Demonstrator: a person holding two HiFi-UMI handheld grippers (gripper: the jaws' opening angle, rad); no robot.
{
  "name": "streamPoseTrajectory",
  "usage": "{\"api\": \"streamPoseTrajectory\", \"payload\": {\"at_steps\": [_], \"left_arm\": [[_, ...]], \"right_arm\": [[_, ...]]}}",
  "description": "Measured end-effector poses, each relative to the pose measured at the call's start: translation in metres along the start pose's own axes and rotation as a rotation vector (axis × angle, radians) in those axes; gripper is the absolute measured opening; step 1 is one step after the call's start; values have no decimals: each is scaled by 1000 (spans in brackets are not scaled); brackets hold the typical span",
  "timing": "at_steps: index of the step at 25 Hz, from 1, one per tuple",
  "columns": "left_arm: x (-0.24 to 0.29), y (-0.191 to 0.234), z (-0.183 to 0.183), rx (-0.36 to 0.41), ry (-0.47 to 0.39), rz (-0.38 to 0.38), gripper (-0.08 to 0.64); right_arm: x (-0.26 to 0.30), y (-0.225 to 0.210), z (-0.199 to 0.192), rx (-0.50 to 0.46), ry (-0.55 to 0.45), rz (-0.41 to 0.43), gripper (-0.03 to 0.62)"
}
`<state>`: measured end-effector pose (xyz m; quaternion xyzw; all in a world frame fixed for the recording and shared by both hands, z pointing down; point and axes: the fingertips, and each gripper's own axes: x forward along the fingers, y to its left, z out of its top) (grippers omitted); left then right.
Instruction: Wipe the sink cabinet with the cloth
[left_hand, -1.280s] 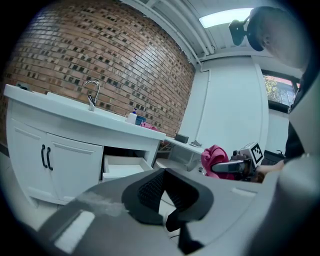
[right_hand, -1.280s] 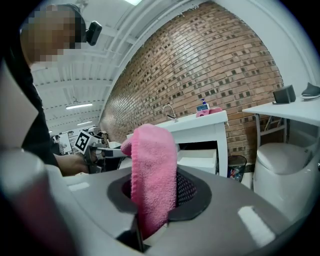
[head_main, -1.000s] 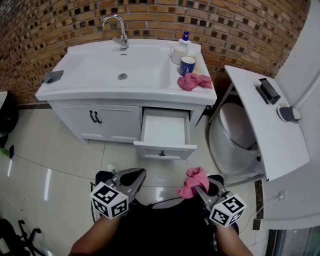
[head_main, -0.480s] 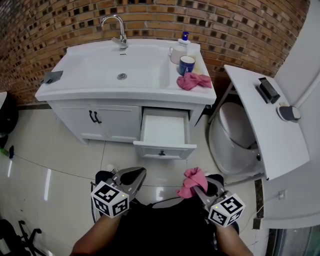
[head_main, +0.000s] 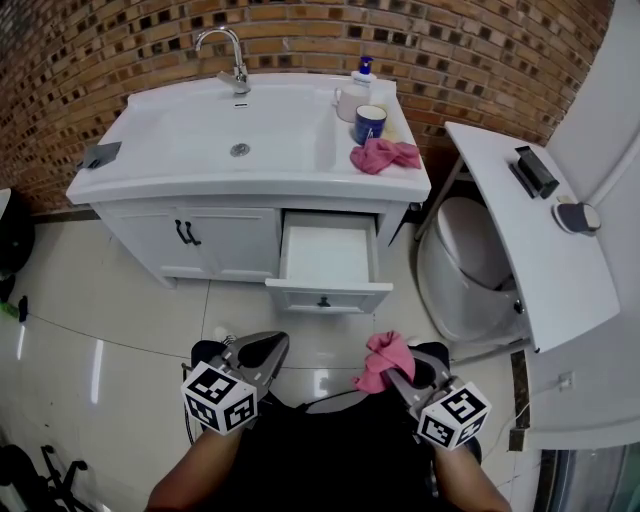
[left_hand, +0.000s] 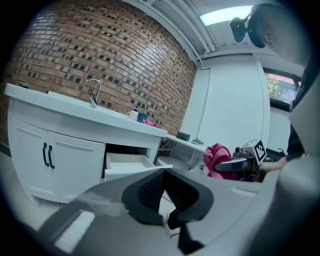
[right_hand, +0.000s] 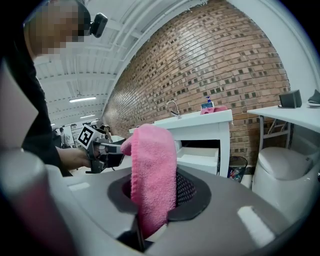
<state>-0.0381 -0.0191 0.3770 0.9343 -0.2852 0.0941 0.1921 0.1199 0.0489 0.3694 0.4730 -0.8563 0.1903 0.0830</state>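
while both tongs hang low in front of the person, the right tongs (head_main: 398, 372) are clamped on a pink cloth (head_main: 385, 356). seen along those jaws, it stands up between them and flops over at the top. the left tongs (head_main: 262, 350) are closed, with nothing between the jaws.

the held cloth is over the tiled floor (head_main: 120, 320), well apart from the sink cabinet (head_main: 228, 240) and near the left tongs, to their right. it is bright pink with a fluffy, looped weave, bunched into one thick fold.

a second cloth (head_main: 385, 155), the same pink, lies crumpled on the cabinet top at its right end, just beside a blue cup (head_main: 369, 123).

counted: two cloths and two tongs. one cabinet with two shut doors and one drawer (head_main: 325, 255) pulled out. one tap (head_main: 225, 48) behind the basin, one cup, and one pump bottle (head_main: 360, 70) behind the cup. right of the cabinet stand one toilet (head_main: 465, 270) and one white desk (head_main: 530, 270), against a brick wall (head_main: 480, 60).
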Motion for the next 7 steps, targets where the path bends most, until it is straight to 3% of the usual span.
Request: {"api": "streamPoseTrajectory", "payload": {"at_steps": [7], "left_arm": [[-4, 5, 0, 1, -2, 12, 5]], "right_arm": [[0, 0, -3, -1, 11, -3, 89]]}}
